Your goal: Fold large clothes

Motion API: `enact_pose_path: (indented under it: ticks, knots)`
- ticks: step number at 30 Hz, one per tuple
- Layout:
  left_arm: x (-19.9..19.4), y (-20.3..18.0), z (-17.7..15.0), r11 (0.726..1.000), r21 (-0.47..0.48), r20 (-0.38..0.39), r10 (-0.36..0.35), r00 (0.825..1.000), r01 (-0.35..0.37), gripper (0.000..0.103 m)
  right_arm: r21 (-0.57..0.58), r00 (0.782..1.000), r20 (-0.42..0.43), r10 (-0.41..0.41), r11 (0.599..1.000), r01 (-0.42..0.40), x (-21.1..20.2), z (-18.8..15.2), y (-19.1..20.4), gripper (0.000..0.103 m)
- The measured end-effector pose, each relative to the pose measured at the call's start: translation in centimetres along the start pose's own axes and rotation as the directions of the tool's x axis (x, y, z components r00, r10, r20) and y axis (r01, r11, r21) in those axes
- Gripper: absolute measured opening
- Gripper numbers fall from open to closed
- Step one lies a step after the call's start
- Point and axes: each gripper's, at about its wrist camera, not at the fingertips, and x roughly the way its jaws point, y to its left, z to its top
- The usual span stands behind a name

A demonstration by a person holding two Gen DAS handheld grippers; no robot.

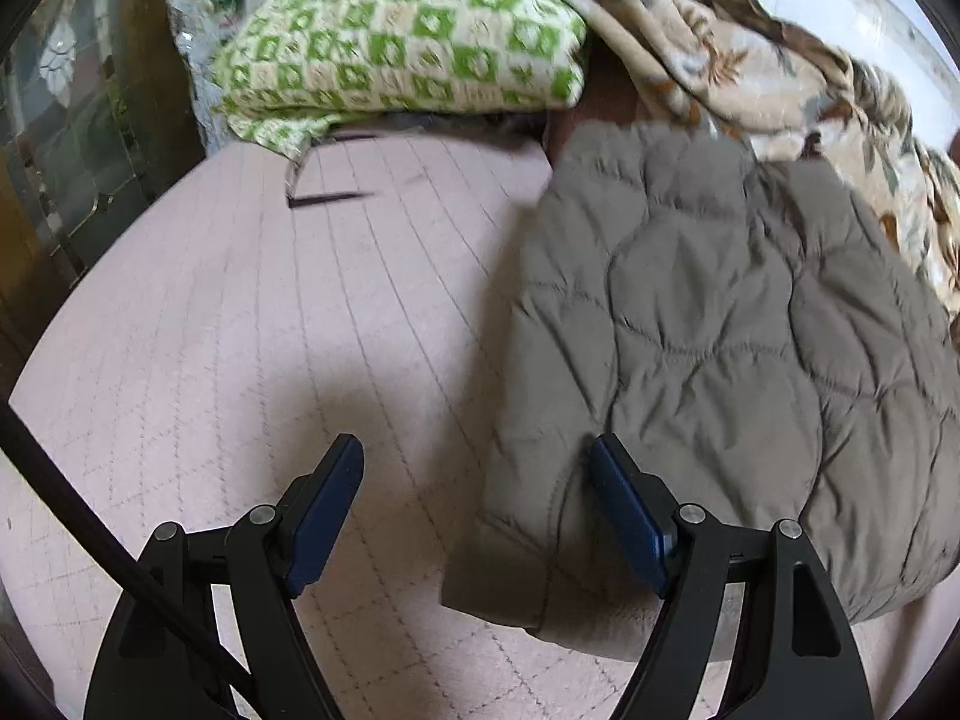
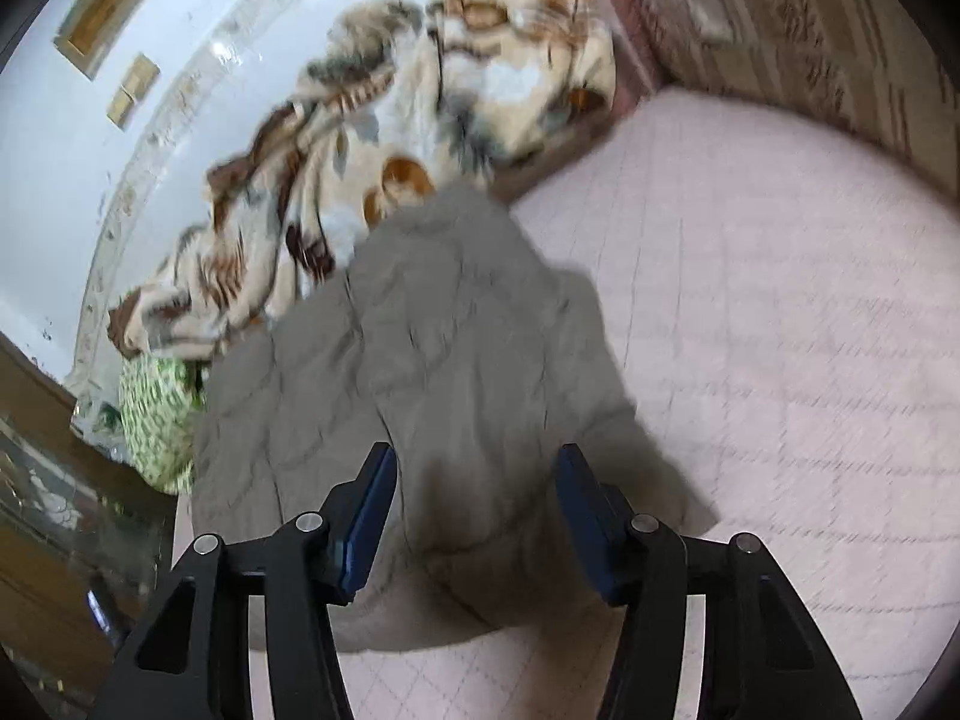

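A grey-brown quilted puffer jacket [image 1: 720, 336] lies bunched on the pink quilted bed cover [image 1: 270, 330]. My left gripper [image 1: 477, 468] is open and empty above the jacket's near left edge, its right finger over the fabric. In the right wrist view the same jacket [image 2: 432, 360] fills the middle. My right gripper [image 2: 477, 474] is open and empty, hovering just above the jacket's near end. That view is blurred by motion.
A folded green-and-white checked blanket [image 1: 402, 42] lies at the bed's far end. A beige floral blanket [image 1: 780, 60] is heaped behind the jacket; it also shows in the right wrist view [image 2: 390, 138]. A glass-fronted wooden cabinet [image 1: 66, 138] stands left. Pink bed cover [image 2: 780, 330] extends right.
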Motion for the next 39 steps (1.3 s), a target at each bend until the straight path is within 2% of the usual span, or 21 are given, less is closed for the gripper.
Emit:
enact_pose_path:
  ticks: [3, 5, 7, 12, 16, 21, 27, 32, 37, 39]
  knots:
    - [-0.2, -0.4, 0.0, 1.000, 0.025, 0.004, 0.013, 1.000, -0.013, 0.078, 0.000, 0.998, -0.045, -0.032, 0.999, 0.032, 1.4, -0.5, -0.4, 0.060]
    - [-0.9, -0.1, 0.2, 1.000, 0.005, 0.007, -0.010, 1.000, 0.010, 0.078, -0.005, 0.999, -0.043, -0.033, 0.999, 0.033, 1.1, -0.4, -0.1, 0.060]
    - [-1.7, 0.7, 0.5, 0.998, -0.031, 0.011, -0.052, 0.999, 0.052, 0.077, -0.009, 1.000, -0.018, -0.021, 1.000, 0.021, 0.1, -0.2, 0.3, 0.060]
    - [-3.1, 3.0, 0.5, 0.990, -0.111, 0.015, -0.088, 0.996, 0.089, 0.077, -0.016, 0.999, 0.040, -0.025, 1.000, 0.026, -2.6, -0.1, 0.6, 0.060]
    - [-4.4, 4.9, -0.7, 0.977, -0.178, 0.000, -0.124, 0.992, 0.121, 0.077, 0.029, 0.997, 0.073, -0.001, 1.000, -0.001, -5.0, -0.4, -0.3, 0.063]
    - [-5.4, 6.0, -2.9, 0.961, -0.207, -0.038, -0.194, 0.980, 0.182, 0.077, 0.074, 0.993, 0.115, 0.008, 0.997, -0.017, -8.0, -1.3, -2.1, 0.069]
    - [-4.1, 5.9, -4.1, 0.924, -0.292, -0.103, -0.288, 0.952, 0.248, 0.077, 0.178, 0.994, 0.111, 0.001, 0.984, -0.021, -9.5, -2.3, -5.6, 0.069]
    - [-3.0, 5.4, -4.1, 0.910, -0.321, -0.121, -0.315, 0.941, 0.263, 0.077, 0.260, 0.997, 0.080, 0.002, 0.965, -0.023, -8.8, -3.0, -8.0, 0.072]
    - [-1.6, 5.4, -4.1, 0.881, -0.372, -0.151, -0.368, 0.918, 0.292, 0.077, 0.334, 0.998, 0.003, 0.061, 0.941, -0.059, -6.1, -3.9, -9.4, 0.072]
    - [-1.6, 5.5, -3.9, 0.885, -0.368, -0.147, -0.358, 0.922, 0.285, 0.077, 0.353, 0.997, -0.002, 0.076, 0.933, -0.070, -5.3, -4.0, -9.3, 0.073]
